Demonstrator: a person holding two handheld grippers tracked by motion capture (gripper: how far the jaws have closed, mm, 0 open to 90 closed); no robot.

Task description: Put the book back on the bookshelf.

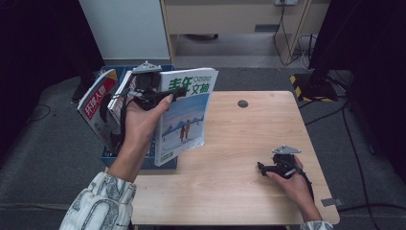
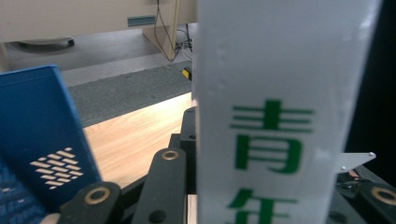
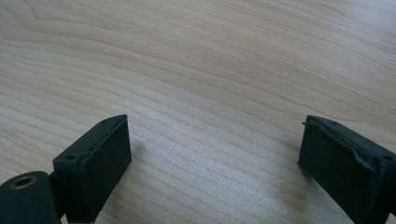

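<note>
A magazine (image 1: 184,115) with green characters and a snowy blue cover hangs upright above the table's left edge. My left gripper (image 1: 178,92) is shut on its top edge, held up by the person's left hand. In the left gripper view the magazine's white cover (image 2: 280,102) stands close between the jaws. My right gripper (image 1: 262,167) rests low on the wooden table (image 1: 249,139) at the right, open. In the right gripper view its two black pads (image 3: 100,158) stand wide apart over bare wood, with nothing between them.
A blue crate (image 1: 111,153) sits at the table's left edge with other magazines (image 1: 98,105) leaning in it; its perforated wall (image 2: 42,140) is near the left gripper. A small dark round hole (image 1: 242,103) marks the table's far side. Cables and dark stands lie on the floor beyond.
</note>
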